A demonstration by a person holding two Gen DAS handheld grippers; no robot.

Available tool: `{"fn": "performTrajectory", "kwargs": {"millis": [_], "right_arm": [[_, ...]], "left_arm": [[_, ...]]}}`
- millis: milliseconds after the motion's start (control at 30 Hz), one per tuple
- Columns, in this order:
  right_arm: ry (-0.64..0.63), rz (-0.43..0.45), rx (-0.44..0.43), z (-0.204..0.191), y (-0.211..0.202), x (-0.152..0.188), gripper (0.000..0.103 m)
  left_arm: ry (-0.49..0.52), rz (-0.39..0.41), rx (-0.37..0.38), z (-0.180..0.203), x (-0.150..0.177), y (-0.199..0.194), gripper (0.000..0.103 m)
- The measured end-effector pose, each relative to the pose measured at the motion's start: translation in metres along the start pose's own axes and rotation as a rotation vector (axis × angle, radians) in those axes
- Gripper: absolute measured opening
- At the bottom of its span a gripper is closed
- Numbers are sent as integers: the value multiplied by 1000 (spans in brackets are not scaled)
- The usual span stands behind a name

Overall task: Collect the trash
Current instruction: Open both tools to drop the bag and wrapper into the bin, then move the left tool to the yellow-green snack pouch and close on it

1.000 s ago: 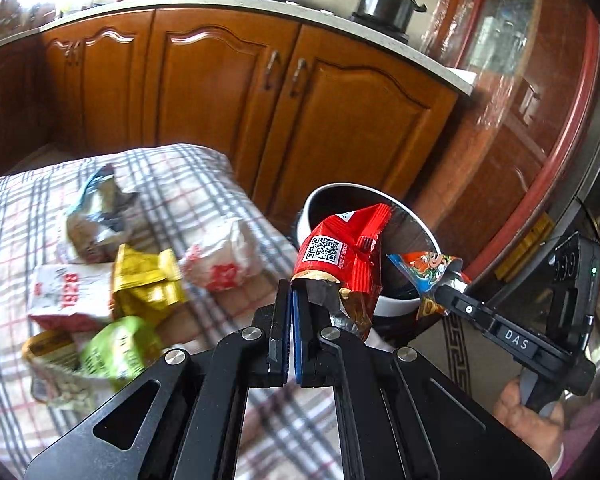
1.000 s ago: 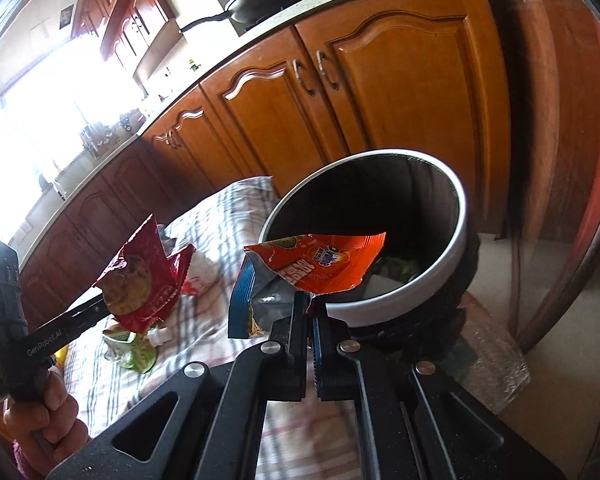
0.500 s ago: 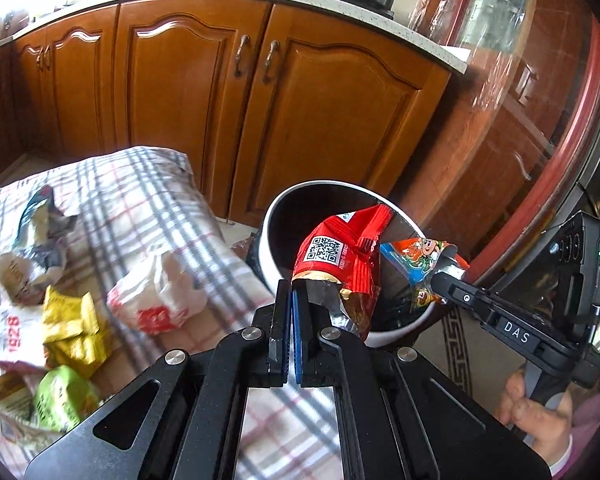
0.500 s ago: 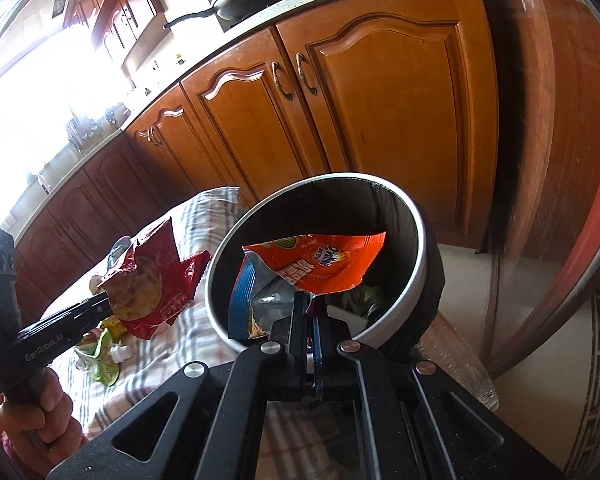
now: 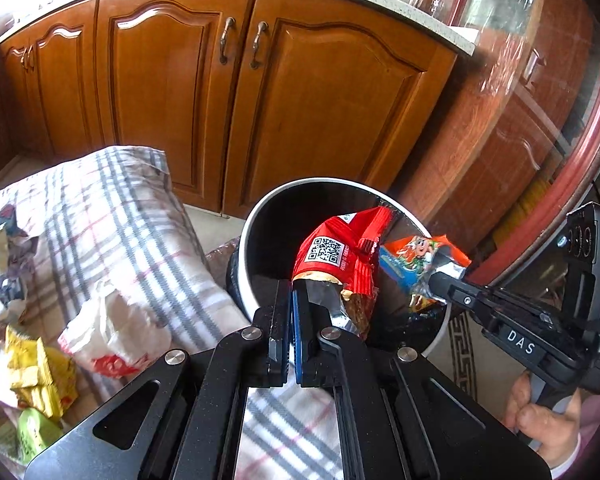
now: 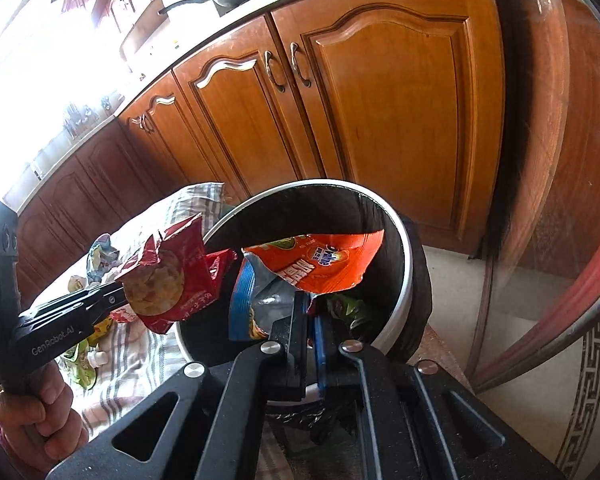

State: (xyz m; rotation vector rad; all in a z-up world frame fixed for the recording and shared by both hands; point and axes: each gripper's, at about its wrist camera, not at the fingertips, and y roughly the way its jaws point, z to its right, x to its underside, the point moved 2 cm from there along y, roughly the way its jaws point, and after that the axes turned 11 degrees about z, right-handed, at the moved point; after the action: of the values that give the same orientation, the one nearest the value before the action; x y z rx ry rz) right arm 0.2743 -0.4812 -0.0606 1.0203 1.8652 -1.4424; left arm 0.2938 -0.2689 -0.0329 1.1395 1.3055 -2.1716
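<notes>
Left gripper [image 5: 291, 312] fingers pinch the red snack wrapper [image 5: 342, 258]; right gripper [image 6: 309, 334] fingers pinch the orange snack wrapper [image 6: 320, 264]. Over the last second both have advanced from beside the white-rimmed trash bin [image 5: 260, 216] to over its mouth; release appears due. Beyond, more wrappers [image 5: 40, 372] await on the checked-cloth surface [image 5: 112, 216].

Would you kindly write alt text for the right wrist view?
The right gripper holds an orange snack wrapper over a white-rimmed trash bin; the left gripper brings a red wrapper alongside, wooden cabinets behind.
</notes>
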Motion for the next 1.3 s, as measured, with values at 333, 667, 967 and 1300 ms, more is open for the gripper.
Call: {"fn": "performTrajectory", "kwargs": {"millis": [333,667,967,1300], "right_arm": [[36,6,2,11,2,-6,51],[89,67,-39,0,-21,5,81],[102,42,-112,-35,-31,35,85],[69,-8,-184,-80,-34,67,89]], "left_arm": [[-21,-16,2,1,2,3,45],[-83,15,14,-19,27,-44,57],[-135,37,-22,-51,53,-94,57],[-236,69,-126,-99,89,-143,58]]}}
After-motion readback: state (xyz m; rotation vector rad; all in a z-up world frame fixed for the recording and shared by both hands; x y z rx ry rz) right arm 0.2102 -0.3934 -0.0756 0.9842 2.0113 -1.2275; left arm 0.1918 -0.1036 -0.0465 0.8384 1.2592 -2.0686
